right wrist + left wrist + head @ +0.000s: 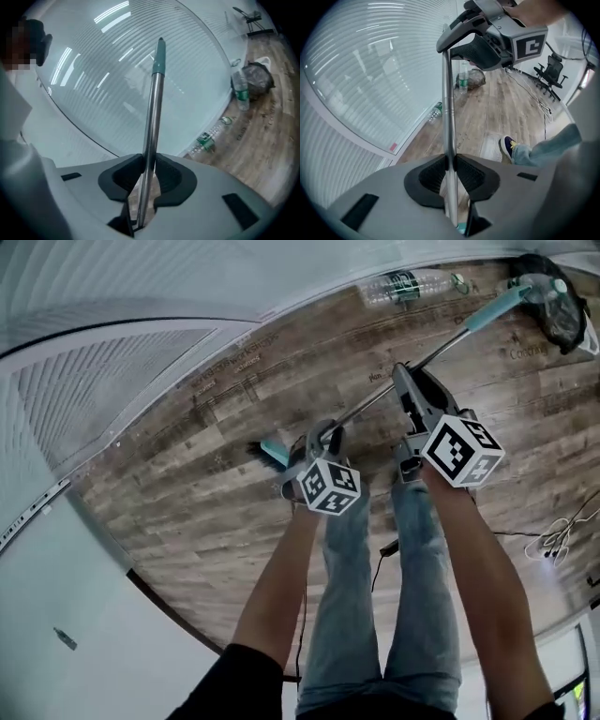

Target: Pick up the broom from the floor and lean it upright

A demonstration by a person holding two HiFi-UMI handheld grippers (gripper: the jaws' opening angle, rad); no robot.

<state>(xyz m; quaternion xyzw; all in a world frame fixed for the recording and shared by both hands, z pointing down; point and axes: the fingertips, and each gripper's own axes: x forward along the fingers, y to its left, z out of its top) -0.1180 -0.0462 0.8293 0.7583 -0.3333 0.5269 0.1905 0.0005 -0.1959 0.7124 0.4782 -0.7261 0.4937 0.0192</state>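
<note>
The broom has a metal pole point(375, 399), a teal grip end point(502, 304) and a teal head point(274, 454) low by the wooden floor. In the head view it slants from lower left to upper right, lifted off the floor. My left gripper point(323, 435) is shut on the pole just above the head; the pole point(449, 117) runs between its pads. Higher up the pole my right gripper point(405, 379) is shut on it too, and shows in the left gripper view as the right gripper point(480, 44). In the right gripper view the pole point(152, 122) rises to the teal grip point(159, 58).
A frosted glass wall with blinds point(112, 381) runs along the floor's edge. A plastic bottle point(408, 285) lies at its foot, beside a dark bag point(561, 313). Loose cables point(558, 538) lie at right. An office chair point(551, 72) stands far back. My shoe point(506, 145) is near.
</note>
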